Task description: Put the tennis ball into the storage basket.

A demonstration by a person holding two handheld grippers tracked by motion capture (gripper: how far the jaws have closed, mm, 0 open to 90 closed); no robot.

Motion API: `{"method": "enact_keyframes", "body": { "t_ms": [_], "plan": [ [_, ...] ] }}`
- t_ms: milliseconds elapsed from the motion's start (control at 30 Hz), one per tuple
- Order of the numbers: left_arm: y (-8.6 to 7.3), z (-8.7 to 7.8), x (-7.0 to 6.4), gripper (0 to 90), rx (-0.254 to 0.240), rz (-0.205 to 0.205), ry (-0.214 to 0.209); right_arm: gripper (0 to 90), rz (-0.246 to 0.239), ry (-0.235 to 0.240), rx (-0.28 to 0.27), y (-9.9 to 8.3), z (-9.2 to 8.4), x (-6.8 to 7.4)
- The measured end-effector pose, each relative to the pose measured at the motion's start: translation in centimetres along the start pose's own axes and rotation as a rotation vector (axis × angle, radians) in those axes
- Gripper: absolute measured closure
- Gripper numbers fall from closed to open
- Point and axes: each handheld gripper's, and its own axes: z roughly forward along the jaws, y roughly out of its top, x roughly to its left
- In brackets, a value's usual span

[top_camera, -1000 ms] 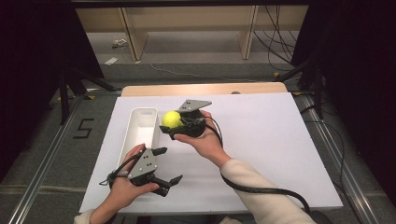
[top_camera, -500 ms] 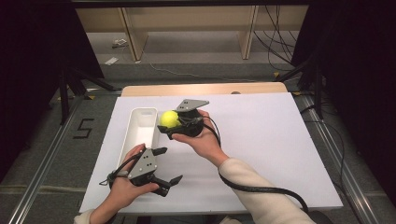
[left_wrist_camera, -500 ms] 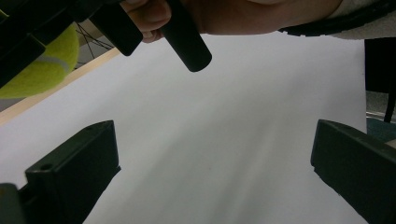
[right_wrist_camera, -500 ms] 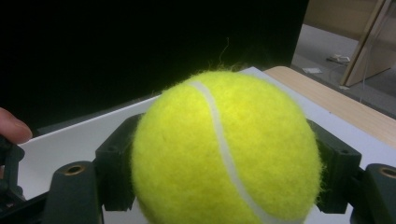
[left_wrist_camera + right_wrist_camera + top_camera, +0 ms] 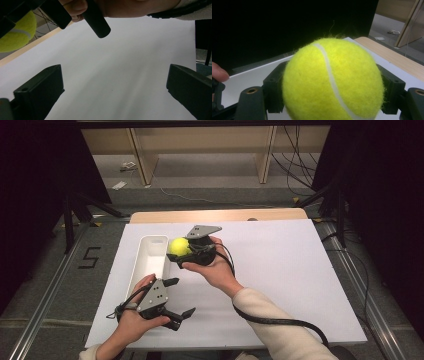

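Note:
A yellow tennis ball (image 5: 178, 246) hangs above the table, just right of a long white tray (image 5: 148, 270), and my right gripper (image 5: 177, 252) is shut on it. In the right gripper view the ball (image 5: 332, 82) sits close up between the two black jaws. My left gripper (image 5: 181, 296) rests low near the table's front edge, below the tray's near end, with its jaws spread wide and nothing between them. In the left gripper view the open gripper (image 5: 113, 92) faces bare white board, with the ball (image 5: 15, 32) at the top left corner.
A white board (image 5: 300, 280) covers most of the table, with a wooden strip (image 5: 225, 215) showing at the far edge. Wooden shelving (image 5: 200, 140) stands beyond on the floor. Metal rails (image 5: 45, 290) run along both sides, and cables trail at the right.
My right gripper has drifted slightly left with the tennis ball, closer to the tray. The left gripper has stayed where it was.

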Motion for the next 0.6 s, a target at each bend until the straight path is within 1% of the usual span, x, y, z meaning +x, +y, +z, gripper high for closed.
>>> {"method": "enact_keyframes", "body": {
  "t_ms": [600],
  "plan": [
    [0.01, -0.01, -0.01, 0.4, 0.000, 0.001, 0.001, 26.2, -0.007, 0.004, 0.001, 0.45, 0.41, 0.14]
  ]
}}
